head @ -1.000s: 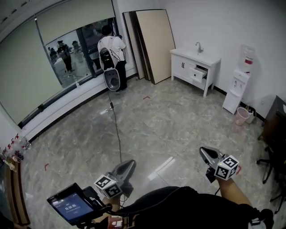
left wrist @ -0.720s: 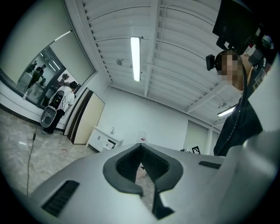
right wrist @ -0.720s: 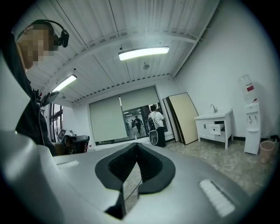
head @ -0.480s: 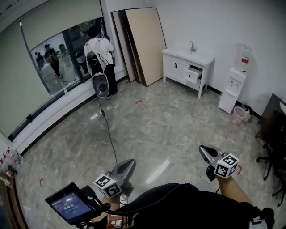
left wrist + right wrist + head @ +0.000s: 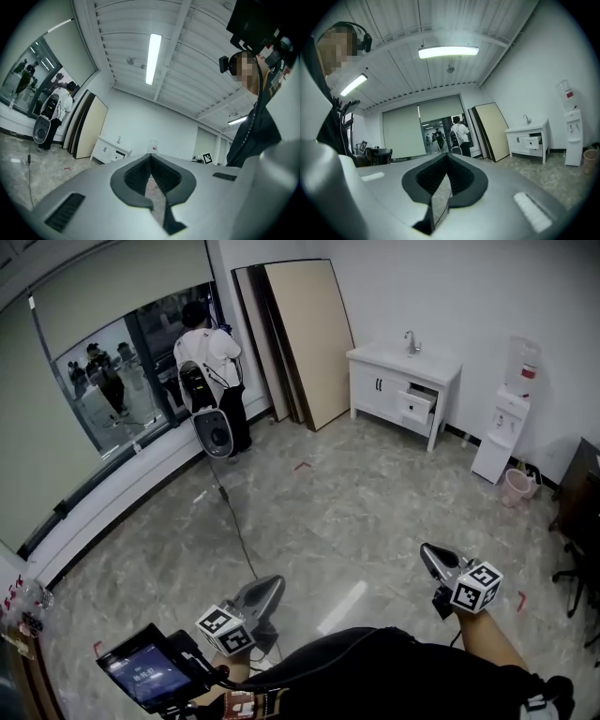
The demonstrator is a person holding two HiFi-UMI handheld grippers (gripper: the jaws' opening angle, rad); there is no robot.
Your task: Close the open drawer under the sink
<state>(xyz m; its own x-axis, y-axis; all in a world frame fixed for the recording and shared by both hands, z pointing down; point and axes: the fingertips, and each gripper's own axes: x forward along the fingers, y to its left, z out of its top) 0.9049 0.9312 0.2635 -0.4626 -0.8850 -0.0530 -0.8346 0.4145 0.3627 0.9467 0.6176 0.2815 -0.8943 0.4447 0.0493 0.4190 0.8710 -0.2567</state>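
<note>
a bare room with a grey stone-look floor and white walls. low over that floor, the left gripper and the right gripper both point ahead, each with its jaws closed together and nothing between them. far ahead of both grippers, well apart from them, a white sink cabinet stands against the wall, its upper drawer pulled out. beyond the right gripper, a water dispenser stands to the cabinet's right.

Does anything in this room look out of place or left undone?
Yes: one drawer of the white sink cabinet at the far wall stands pulled out while its doors are shut. Large boards also lean against the wall beside it, and a cable trails across the floor.
</note>
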